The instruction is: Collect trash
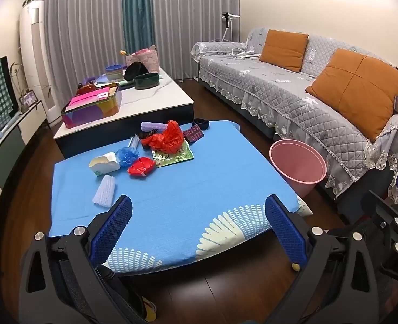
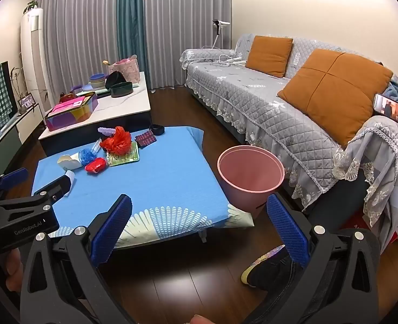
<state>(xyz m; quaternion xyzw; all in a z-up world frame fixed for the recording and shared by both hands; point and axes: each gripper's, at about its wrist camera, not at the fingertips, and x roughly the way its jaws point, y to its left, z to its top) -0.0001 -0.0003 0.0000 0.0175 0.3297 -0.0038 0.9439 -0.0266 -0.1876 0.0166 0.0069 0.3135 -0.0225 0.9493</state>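
Note:
A low table with a blue cloth (image 1: pixel 188 189) (image 2: pixel 150 178) holds trash at its far left: a red plastic bag (image 1: pixel 166 136) (image 2: pixel 119 140) on a green wrapper (image 1: pixel 174 156), a red packet (image 1: pixel 141 166) (image 2: pixel 95 165), a blue crumpled bag (image 1: pixel 127 156), a white carton (image 1: pixel 103 163) (image 2: pixel 68 162) and a white foam net (image 1: pixel 104 191). A pink bin (image 1: pixel 297 166) (image 2: pixel 250 174) stands on the floor to the table's right. My left gripper (image 1: pixel 199 229) is open and empty over the table's near edge. My right gripper (image 2: pixel 199 229) is open and empty near the table's front right corner, close to the bin.
A grey covered sofa (image 1: pixel 293 91) with orange cushions (image 2: pixel 334 91) runs along the right. A white coffee table (image 1: pixel 144 100) with boxes and bowls stands behind the blue table. A pill blister pack (image 1: pixel 194 134) and a black band (image 1: pixel 201 123) lie at the far edge. A phone (image 2: pixel 390 109) leans on the sofa arm.

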